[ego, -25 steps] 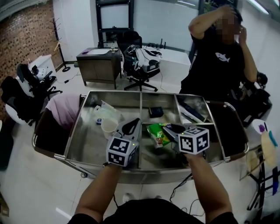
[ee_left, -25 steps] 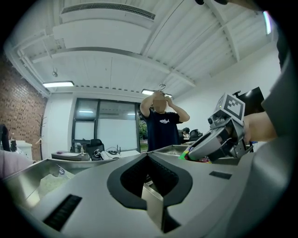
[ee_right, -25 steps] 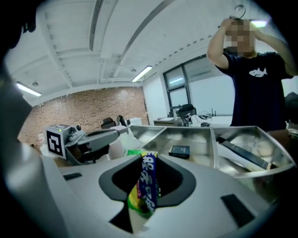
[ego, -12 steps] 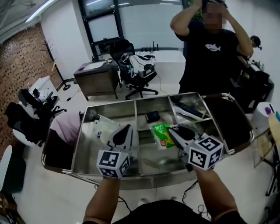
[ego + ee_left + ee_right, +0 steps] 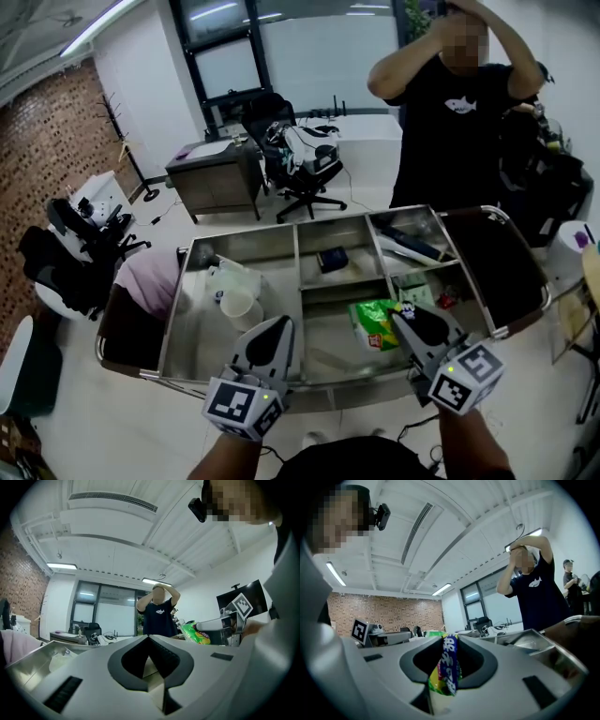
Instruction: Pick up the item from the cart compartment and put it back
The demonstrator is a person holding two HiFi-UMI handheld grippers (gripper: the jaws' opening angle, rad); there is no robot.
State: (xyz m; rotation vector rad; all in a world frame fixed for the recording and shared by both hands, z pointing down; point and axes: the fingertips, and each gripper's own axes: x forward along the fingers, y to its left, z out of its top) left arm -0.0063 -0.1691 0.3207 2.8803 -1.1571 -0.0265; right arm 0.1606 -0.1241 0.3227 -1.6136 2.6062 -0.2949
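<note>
A: Right hand-held gripper (image 5: 405, 314) points level, forearm out, clenched on the green snack packet (image 5: 375, 325) at its tip, apparently lifted clear of the cart (image 5: 246, 246) floor.
B: Left hand-held gripper (image 5: 278, 325) alongside, level, jaws together, empty.

I see a person in a black T-shirt (image 5: 459, 122) standing with both arms raised to the head. Behind stand a grey desk (image 5: 214, 178) and a loaded black office chair (image 5: 305, 159). A brick wall (image 5: 47, 131) is at left, with a pink cloth (image 5: 150, 278) nearer.
</note>
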